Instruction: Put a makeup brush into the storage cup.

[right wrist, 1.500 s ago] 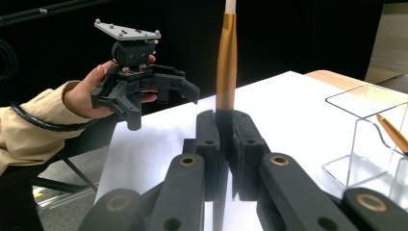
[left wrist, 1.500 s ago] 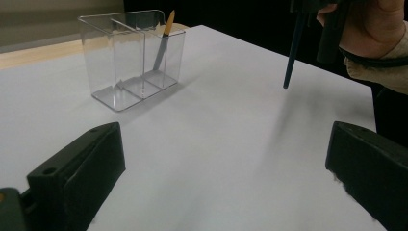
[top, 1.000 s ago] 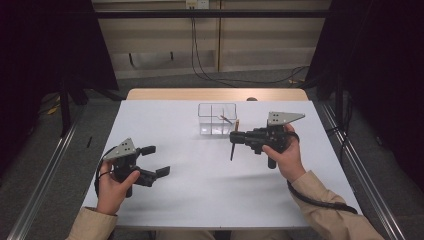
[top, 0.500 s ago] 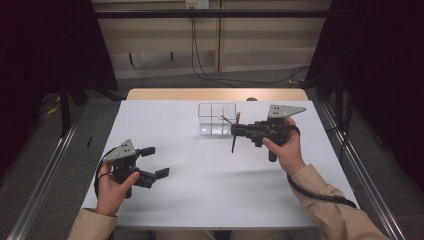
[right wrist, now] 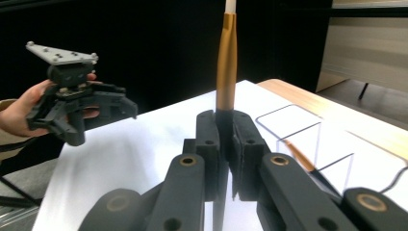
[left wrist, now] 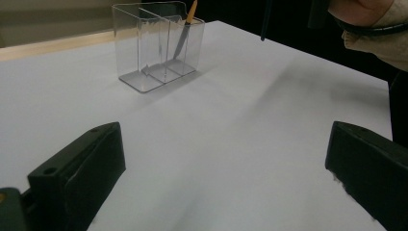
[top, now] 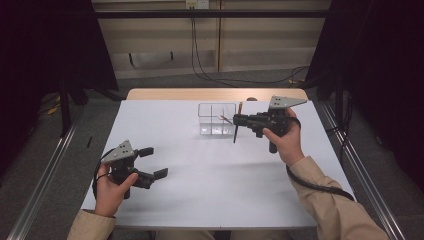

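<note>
We're gripping a paintbrush (right wrist: 226,72) in the right tool (top: 239,121), jaws clamped tight on its handle; the gold ferrule is sticking up past the jaws in the right gripper view, and in the high view the dark end is hanging down toward the white surface (top: 220,185). We're holding it in the air just beside the right end of the clear three-compartment organizer (top: 216,119), near the far edge of the surface. A second brush (left wrist: 185,31) is leaning tilted in the organizer's end compartment, the one nearest the right tool. The left tool (top: 156,162) is sitting low over the near-left part of the surface, well apart from the organizer, jaws wide and gripping nothing. Cable is trailing from the right tool along the sleeve.
</note>
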`<state>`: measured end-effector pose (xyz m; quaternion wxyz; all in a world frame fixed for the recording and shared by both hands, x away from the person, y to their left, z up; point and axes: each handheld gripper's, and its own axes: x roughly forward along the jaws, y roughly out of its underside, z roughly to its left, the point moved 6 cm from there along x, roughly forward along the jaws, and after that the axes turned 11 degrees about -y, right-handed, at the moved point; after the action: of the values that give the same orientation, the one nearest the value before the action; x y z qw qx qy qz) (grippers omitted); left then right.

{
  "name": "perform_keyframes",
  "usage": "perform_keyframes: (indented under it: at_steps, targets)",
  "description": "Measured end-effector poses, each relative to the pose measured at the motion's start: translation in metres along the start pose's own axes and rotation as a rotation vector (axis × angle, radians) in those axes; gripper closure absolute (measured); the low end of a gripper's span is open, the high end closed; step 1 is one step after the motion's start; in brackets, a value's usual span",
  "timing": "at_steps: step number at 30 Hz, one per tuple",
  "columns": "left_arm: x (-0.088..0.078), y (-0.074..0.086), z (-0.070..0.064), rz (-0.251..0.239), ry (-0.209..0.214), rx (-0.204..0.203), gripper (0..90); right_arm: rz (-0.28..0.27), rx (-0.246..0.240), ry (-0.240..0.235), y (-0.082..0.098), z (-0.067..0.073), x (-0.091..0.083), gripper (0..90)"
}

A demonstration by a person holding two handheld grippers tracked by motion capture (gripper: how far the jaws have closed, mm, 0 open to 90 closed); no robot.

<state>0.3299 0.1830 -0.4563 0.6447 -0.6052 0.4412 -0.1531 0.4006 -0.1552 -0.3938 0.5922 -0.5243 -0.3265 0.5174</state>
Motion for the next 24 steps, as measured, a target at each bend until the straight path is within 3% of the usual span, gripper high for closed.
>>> perform_keyframes:
  at_steps: [24]
  targets:
    - [-0.004, 0.006, 0.000, 0.010, -0.007, -0.007, 0.2, -0.012, -0.008, 0.109, -0.018, -0.039, -0.006, 83.8]
